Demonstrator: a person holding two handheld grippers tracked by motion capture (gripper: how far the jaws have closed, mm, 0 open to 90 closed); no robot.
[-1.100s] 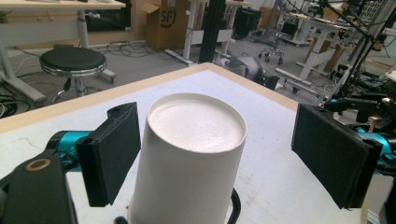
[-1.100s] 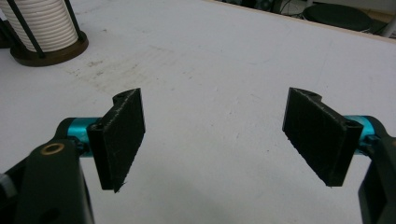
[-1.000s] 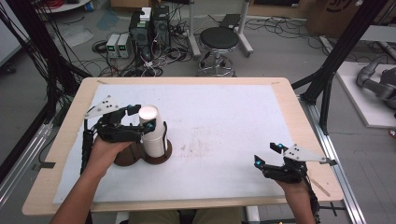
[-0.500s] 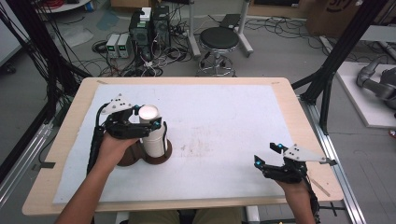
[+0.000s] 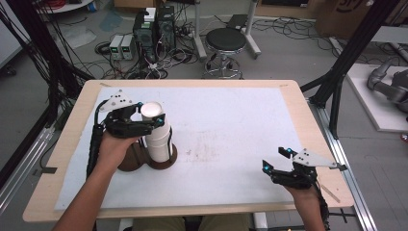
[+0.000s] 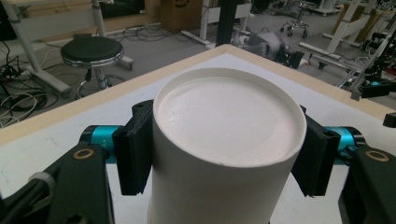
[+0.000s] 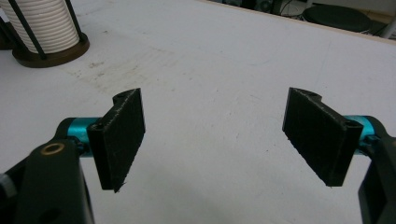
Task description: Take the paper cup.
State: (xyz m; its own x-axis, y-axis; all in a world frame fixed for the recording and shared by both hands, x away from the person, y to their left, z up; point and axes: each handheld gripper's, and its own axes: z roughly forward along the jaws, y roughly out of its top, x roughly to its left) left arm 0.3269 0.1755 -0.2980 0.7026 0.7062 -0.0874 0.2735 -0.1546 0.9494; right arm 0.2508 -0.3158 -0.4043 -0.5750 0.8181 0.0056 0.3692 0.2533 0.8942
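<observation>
Jaws of your left gripper (image 6: 224, 163), just closing, clamp the top white paper cup (image 6: 226, 140) of the stack on its round dark wooden holder (image 5: 161, 161), while your right gripper (image 7: 224, 135) rests well apart, jaws wide and empty.

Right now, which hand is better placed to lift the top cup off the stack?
Left. The left gripper has just closed its fingers on the top cup of the stack. The right gripper sits open, far off.
</observation>
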